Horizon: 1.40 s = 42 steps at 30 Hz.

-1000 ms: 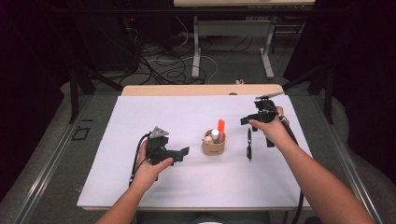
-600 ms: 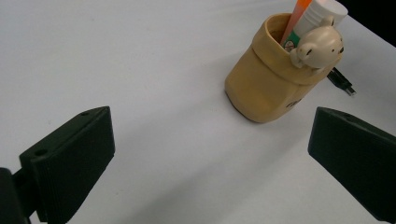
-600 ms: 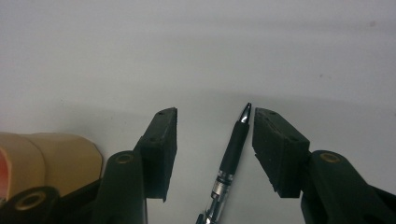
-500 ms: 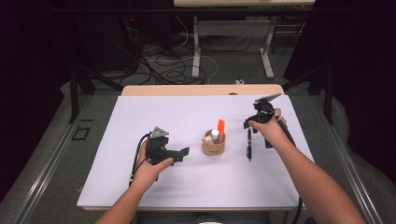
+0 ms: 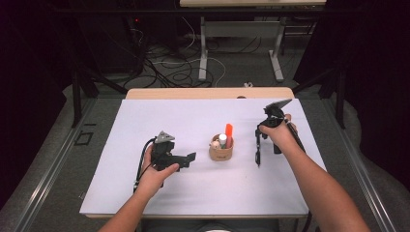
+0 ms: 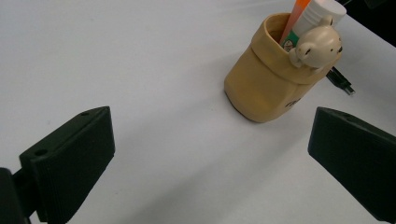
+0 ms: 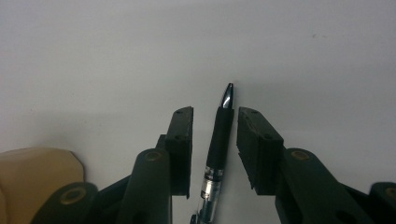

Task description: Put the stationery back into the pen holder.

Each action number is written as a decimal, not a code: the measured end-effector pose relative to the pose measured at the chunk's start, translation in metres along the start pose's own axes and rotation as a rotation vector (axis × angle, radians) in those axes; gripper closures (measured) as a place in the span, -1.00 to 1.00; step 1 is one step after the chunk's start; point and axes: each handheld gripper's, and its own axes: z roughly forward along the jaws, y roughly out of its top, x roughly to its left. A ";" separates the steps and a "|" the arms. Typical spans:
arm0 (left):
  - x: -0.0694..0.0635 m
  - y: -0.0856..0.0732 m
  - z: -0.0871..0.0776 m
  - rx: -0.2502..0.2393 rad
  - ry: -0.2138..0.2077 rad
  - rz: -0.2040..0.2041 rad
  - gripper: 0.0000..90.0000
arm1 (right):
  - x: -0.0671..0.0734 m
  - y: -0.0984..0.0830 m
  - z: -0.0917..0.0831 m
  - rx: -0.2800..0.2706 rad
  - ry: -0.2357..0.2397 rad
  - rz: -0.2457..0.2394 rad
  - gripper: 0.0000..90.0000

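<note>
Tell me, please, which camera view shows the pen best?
The right gripper view: the pen lies close up on the table, its tip and grip between the right gripper's fingers. The high view gives a thin dark line; the left gripper view, one end.

The left gripper [image 6: 205, 158] hangs with its two black jaws wide apart over the white table [image 6: 116, 56]. Beyond them stands a tan cup-shaped pen holder [image 6: 266, 88] with a small bear figure [image 6: 317, 46], an orange marker [image 6: 299, 11] and a white tube [image 6: 320, 11].
</note>
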 end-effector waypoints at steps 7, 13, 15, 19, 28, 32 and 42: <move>0.000 0.000 0.000 0.000 0.000 0.001 -0.99 | -0.001 0.000 0.004 0.044 -0.019 0.016 0.59; 0.001 0.000 0.000 -0.001 -0.001 0.002 -0.99 | -0.001 0.000 0.008 0.069 -0.029 0.026 0.62; 0.001 0.000 0.000 -0.001 0.000 0.000 -0.99 | -0.002 -0.001 0.011 0.061 -0.025 0.024 0.62; 0.001 0.000 0.000 0.001 -0.002 0.000 -0.99 | -0.001 0.000 0.013 0.087 -0.033 0.031 0.64; 0.001 0.000 -0.001 0.001 -0.002 0.004 -0.99 | -0.001 -0.001 0.020 0.099 -0.030 0.050 0.70; 0.001 0.000 -0.001 0.000 -0.001 0.001 -0.99 | -0.002 -0.001 0.020 0.108 -0.023 0.067 0.74; 0.001 0.000 -0.001 0.003 0.000 0.001 -0.99 | -0.003 -0.001 0.020 0.113 -0.019 0.100 0.78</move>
